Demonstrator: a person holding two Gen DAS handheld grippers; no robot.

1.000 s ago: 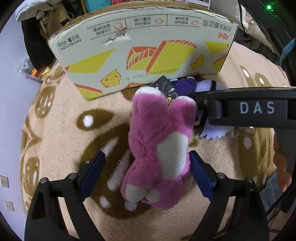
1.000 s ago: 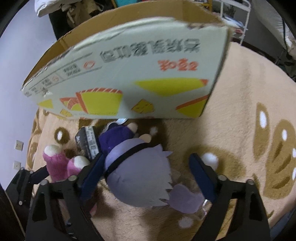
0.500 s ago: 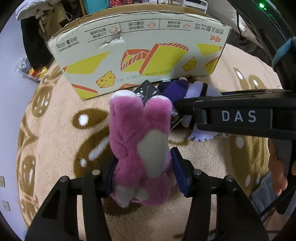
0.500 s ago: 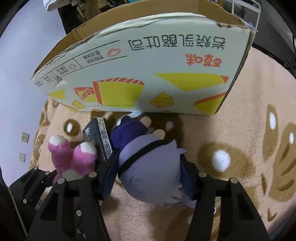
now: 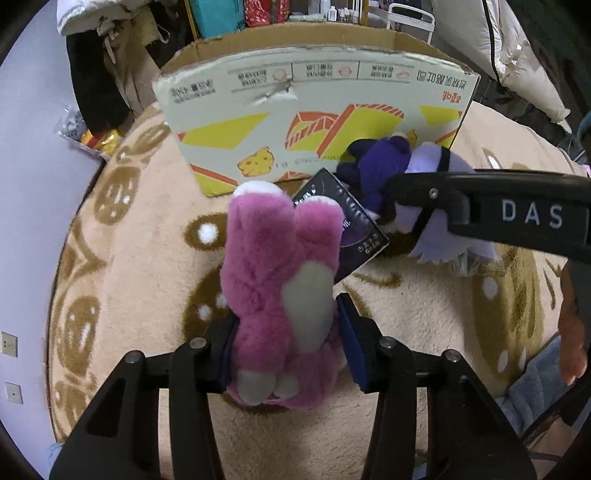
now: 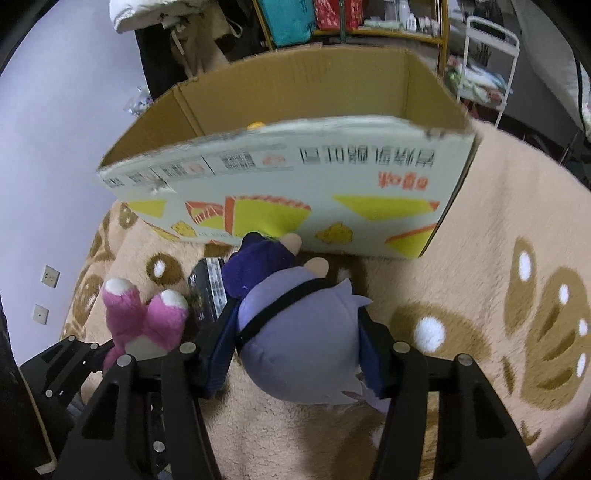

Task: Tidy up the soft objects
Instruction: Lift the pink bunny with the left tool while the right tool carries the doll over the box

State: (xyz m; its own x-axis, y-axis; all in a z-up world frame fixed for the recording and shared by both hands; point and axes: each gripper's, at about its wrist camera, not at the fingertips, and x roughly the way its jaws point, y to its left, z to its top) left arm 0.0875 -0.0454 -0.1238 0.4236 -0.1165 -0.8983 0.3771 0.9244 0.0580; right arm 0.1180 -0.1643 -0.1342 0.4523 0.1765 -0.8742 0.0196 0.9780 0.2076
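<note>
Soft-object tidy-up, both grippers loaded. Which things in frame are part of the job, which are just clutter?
Part of the job:
- pink plush, clamped in the left gripper
- purple plush doll, clamped in the right gripper
- open cardboard box, likely the drop-off

Just lying about:
- black packet on the rug
- shelf items behind the box

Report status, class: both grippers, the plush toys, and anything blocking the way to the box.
Left gripper shut on pink plush. Right gripper shut on purple plush doll. Both short of cardboard box; its near wall ahead, black packet between toys.
</note>
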